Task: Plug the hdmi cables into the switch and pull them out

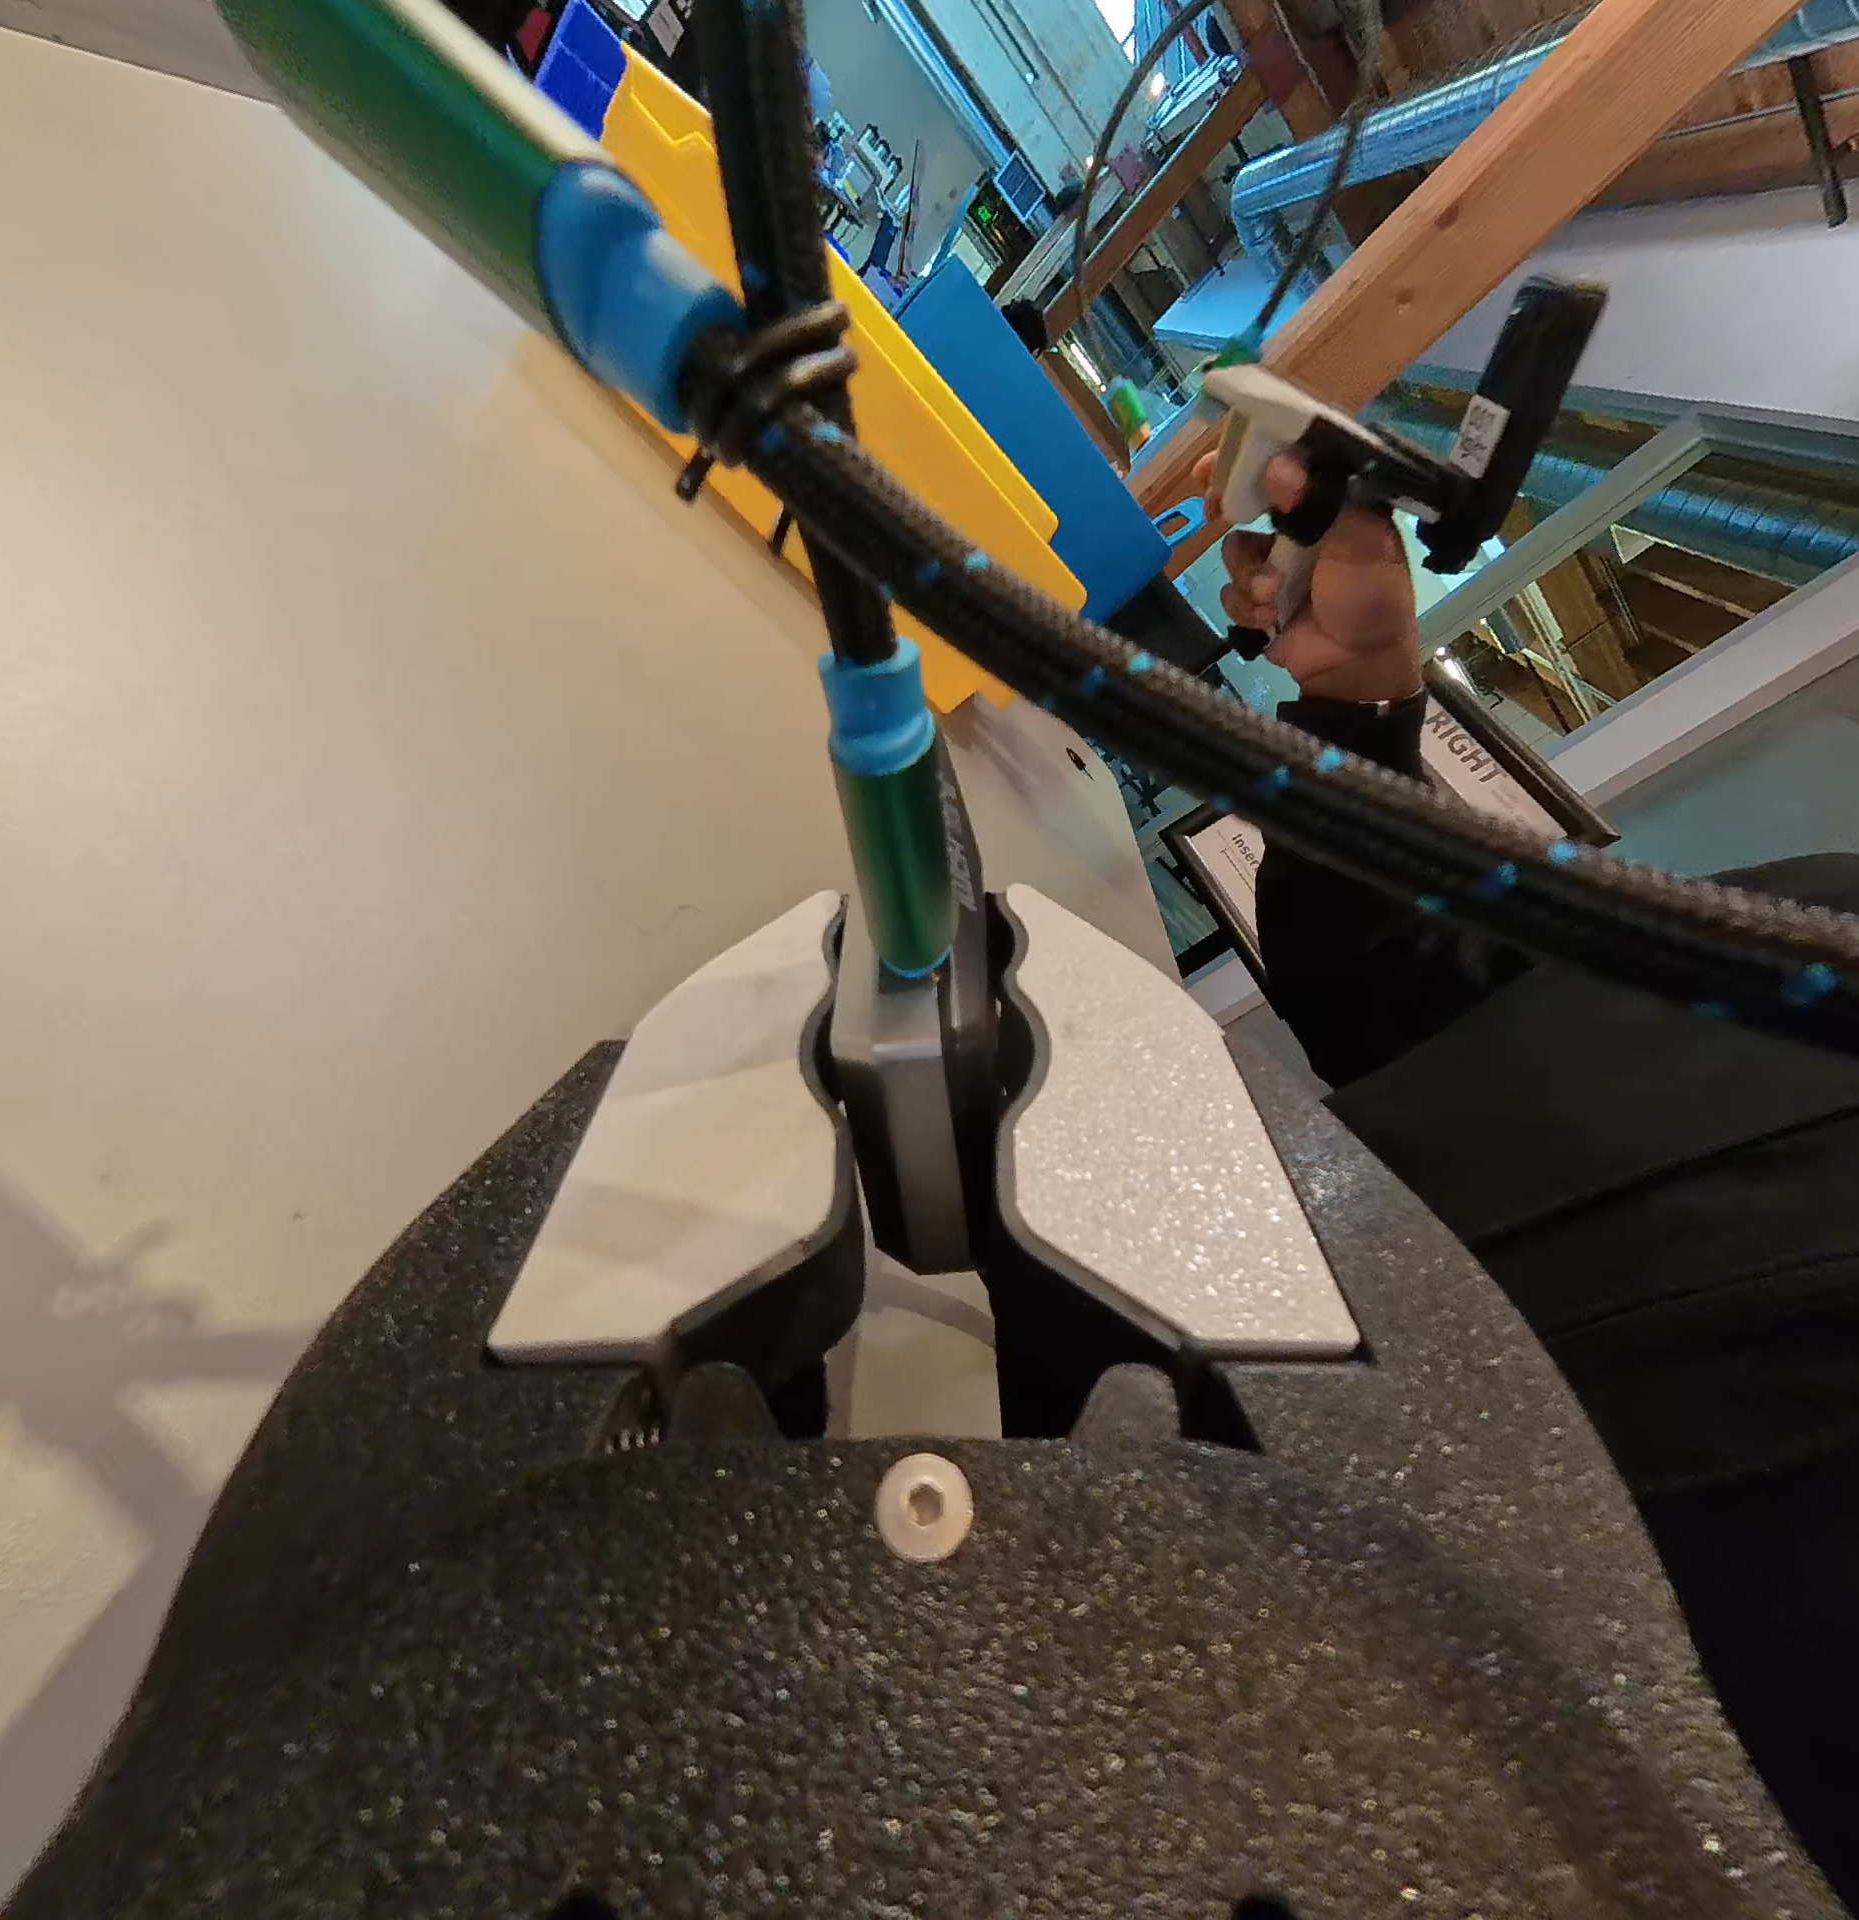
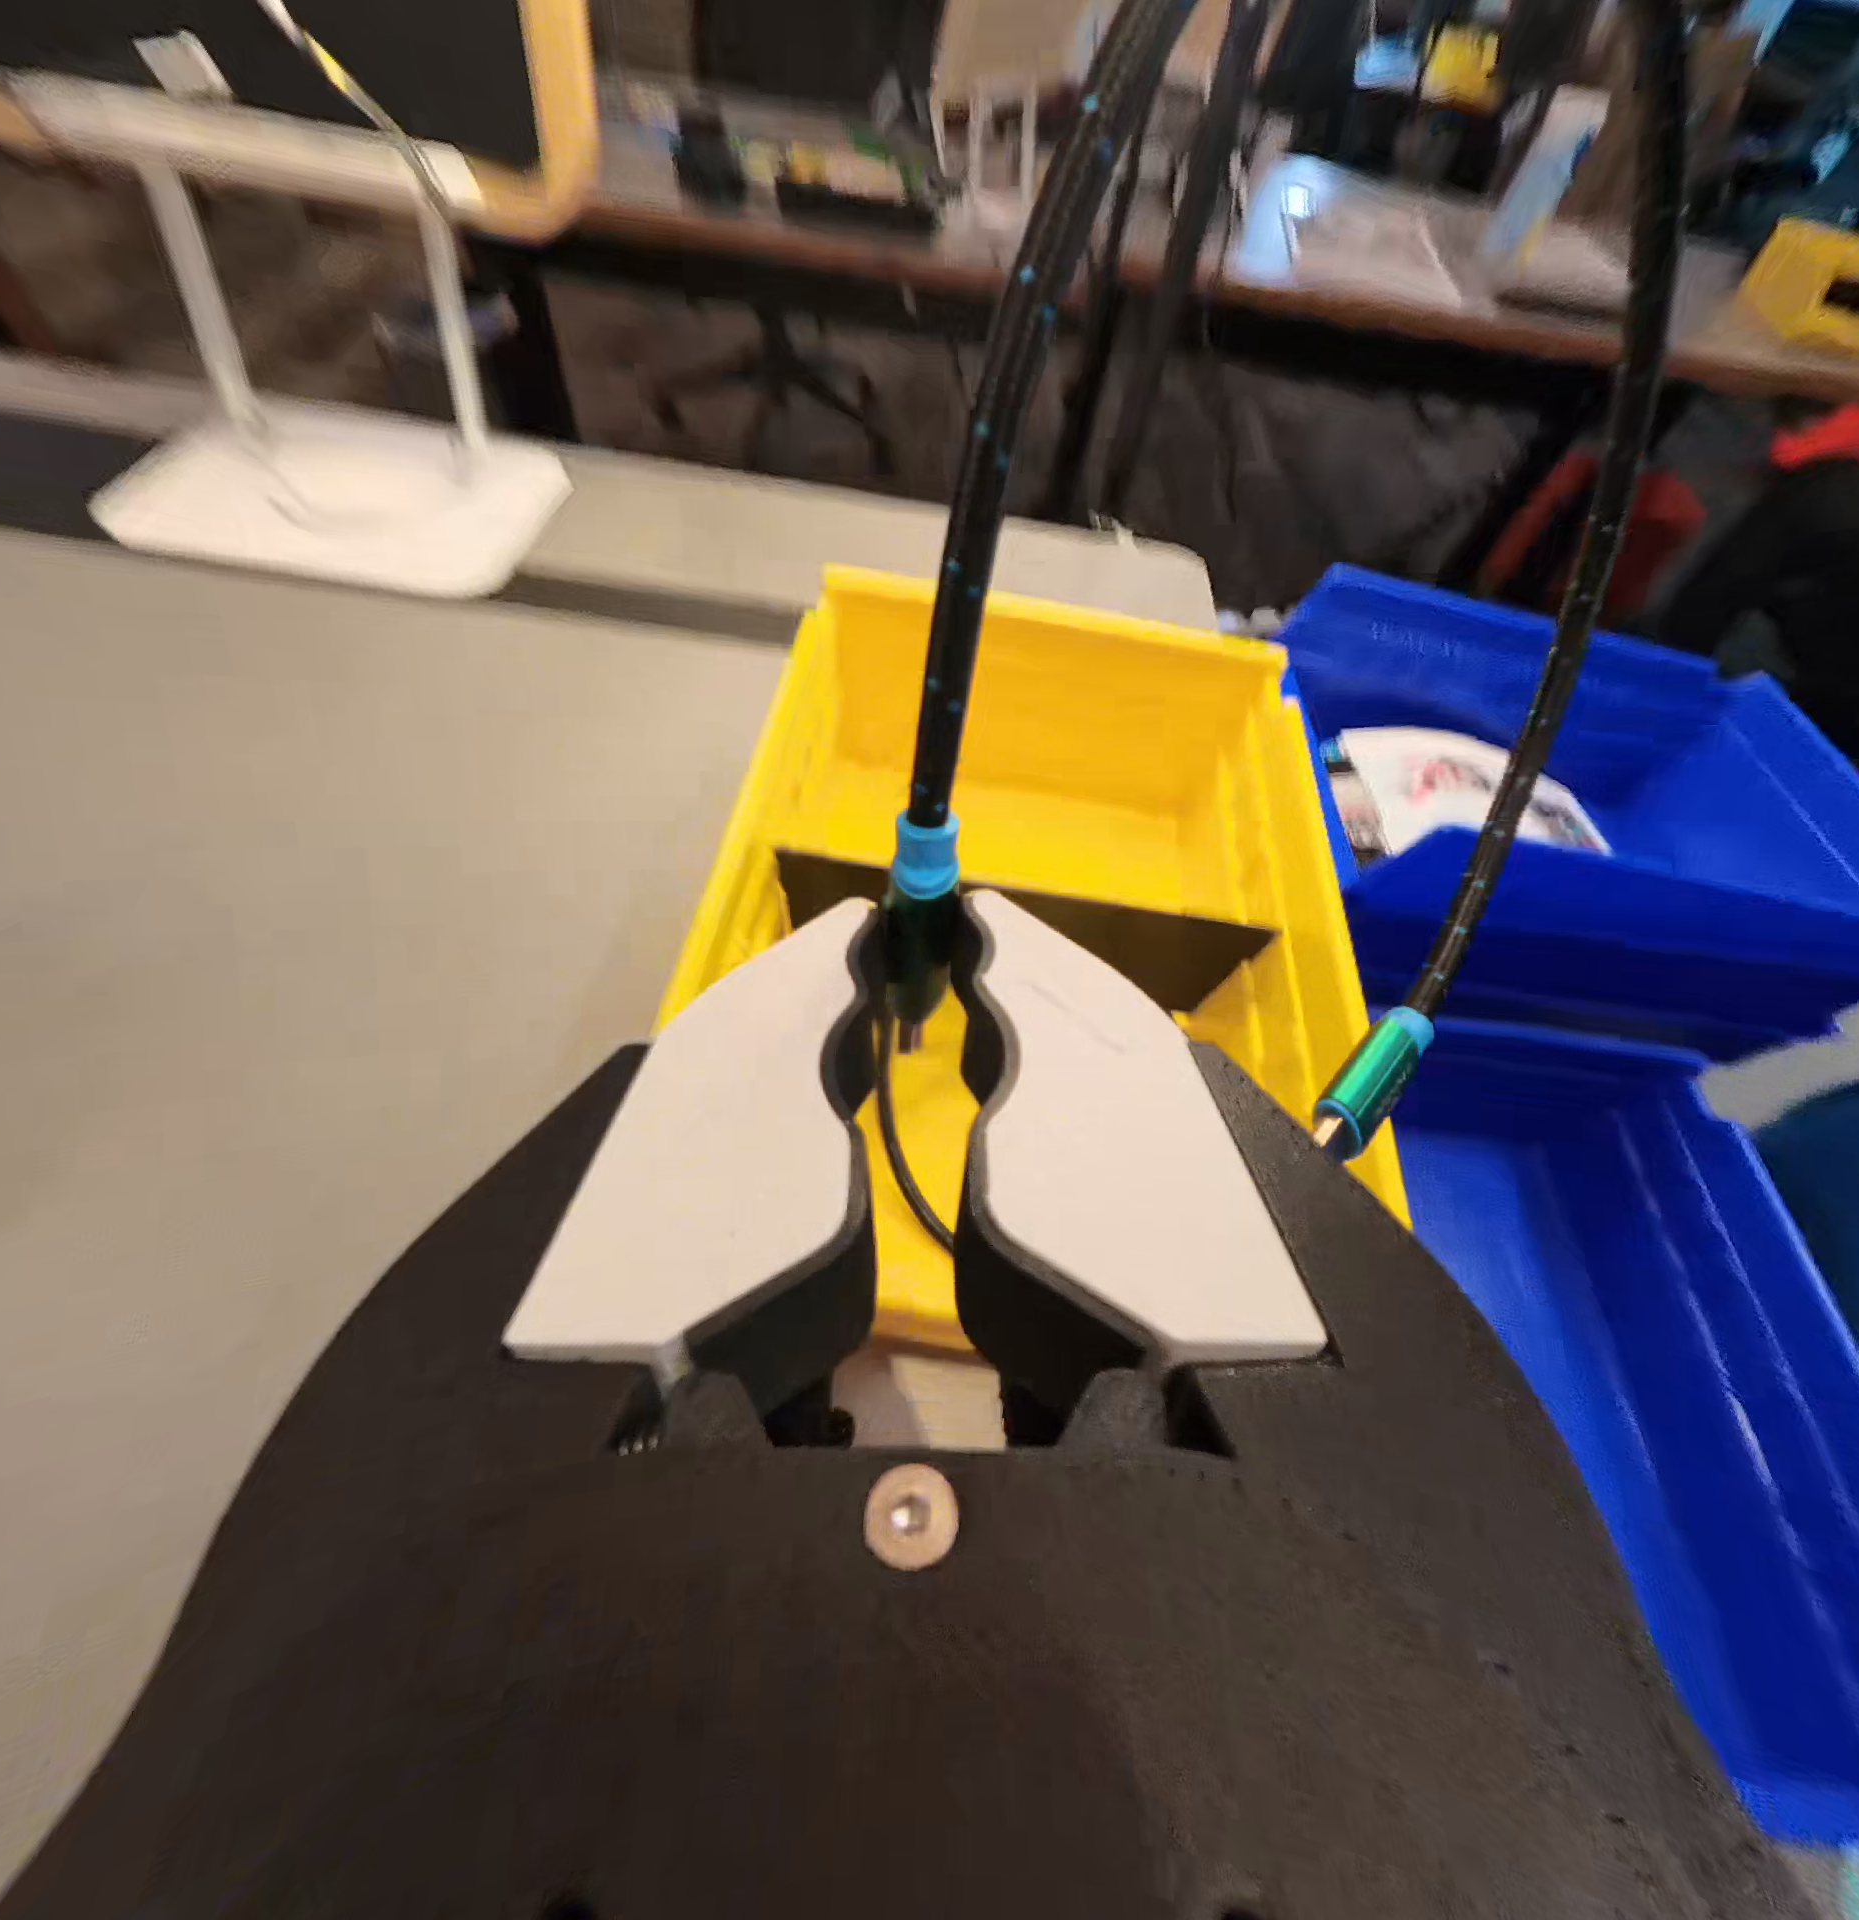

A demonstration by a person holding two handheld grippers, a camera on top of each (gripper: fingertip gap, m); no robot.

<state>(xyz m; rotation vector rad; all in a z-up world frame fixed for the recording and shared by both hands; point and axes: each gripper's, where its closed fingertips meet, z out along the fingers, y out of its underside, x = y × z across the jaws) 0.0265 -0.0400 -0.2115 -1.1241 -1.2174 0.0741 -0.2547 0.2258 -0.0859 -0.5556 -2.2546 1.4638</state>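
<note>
The left gripper (image 1: pixel 920 940) is clamped on the switch (image 1: pixel 909 1132), a thin grey box held on edge between its pale fingers (image 1: pixel 696 1122). One green plug (image 1: pixel 897 868) with a blue collar sits in the switch's upper end, its black braided cable (image 1: pixel 857 582) rising from it. A second braided cable (image 1: pixel 1320 769) crosses in front, tied to another with a dark band — and a large green plug (image 1: pixel 426 156) looms blurred at the top left. Beyond lie a yellow bin (image 1: pixel 904 416) and a blue one (image 1: pixel 1039 416).

The right gripper (image 2: pixel 917 951) is closed on a green plug (image 2: pixel 917 956) at its fingertips, over the yellow bin (image 2: pixel 1091 748); the plug's metal tip seems bare, though the picture is blurred. Its cable (image 2: pixel 992 416) arches upward. Another plug (image 2: pixel 1372 1081) dangles free just right of the gripper, over the blue bin (image 2: pixel 1631 1195).
</note>
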